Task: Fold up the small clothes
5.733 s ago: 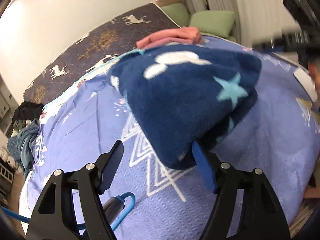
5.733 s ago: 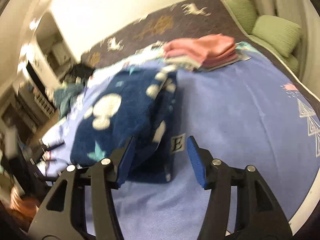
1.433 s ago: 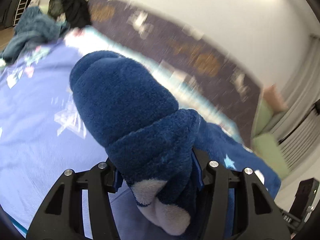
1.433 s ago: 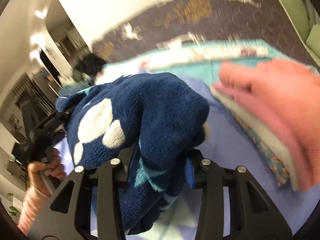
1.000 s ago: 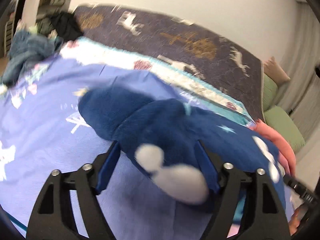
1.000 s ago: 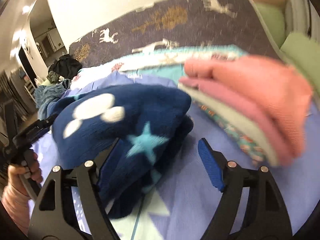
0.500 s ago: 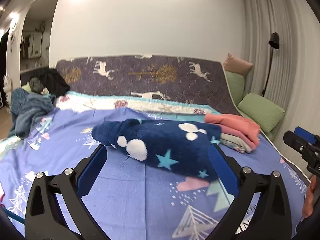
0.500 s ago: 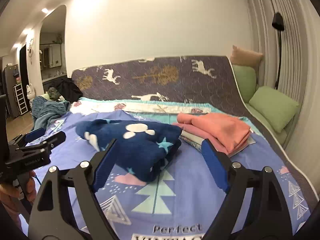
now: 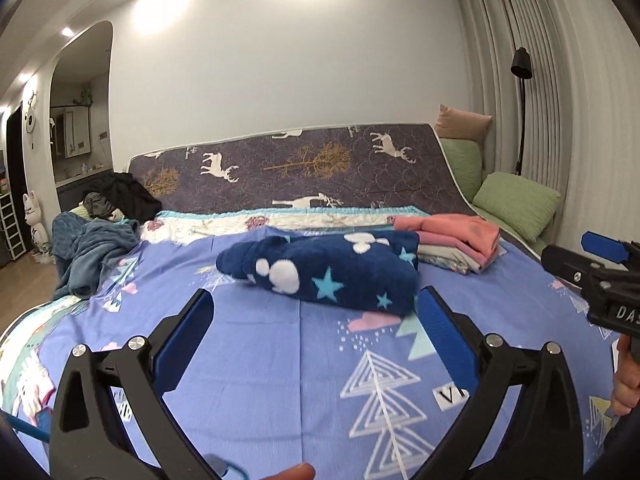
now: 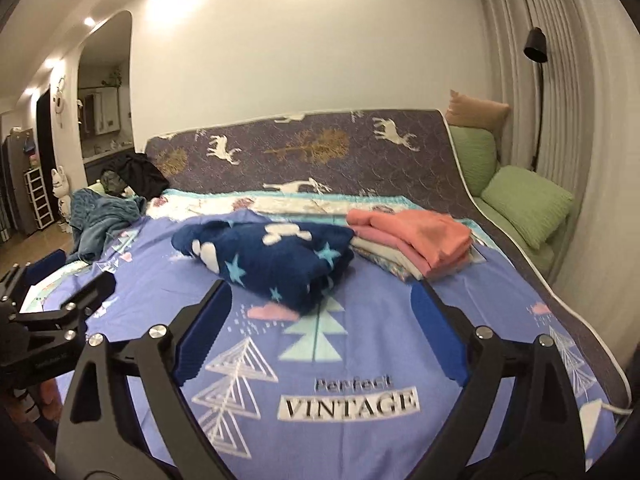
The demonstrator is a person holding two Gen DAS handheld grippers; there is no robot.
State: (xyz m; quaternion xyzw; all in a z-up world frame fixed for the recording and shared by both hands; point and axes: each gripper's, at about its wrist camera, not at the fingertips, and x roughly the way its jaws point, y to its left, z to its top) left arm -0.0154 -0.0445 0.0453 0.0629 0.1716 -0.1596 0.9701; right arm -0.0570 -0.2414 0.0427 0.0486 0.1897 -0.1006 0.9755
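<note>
A folded navy fleece garment with white spots and blue stars [image 9: 328, 272] lies on the blue patterned bedsheet [image 9: 304, 364], just left of a stack of folded clothes topped by a pink piece [image 9: 452, 236]. It also shows in the right wrist view [image 10: 272, 260], beside the pink stack [image 10: 412, 240]. My left gripper [image 9: 316, 332] is open and empty, held back above the sheet in front of the garment. My right gripper [image 10: 324, 328] is open and empty too, well short of the garment. The left gripper shows at the left edge of the right wrist view [image 10: 52, 316].
A heap of teal and dark clothes [image 9: 92, 236] lies at the bed's far left. A dark deer-print mattress [image 9: 304, 168] leans against the wall. Green cushions [image 9: 516, 204] and a floor lamp [image 9: 520, 92] stand at the right by the curtain.
Both grippers carried the navy garment over beside the pink stack, opened and let it go, then pulled back and up from the bed.
</note>
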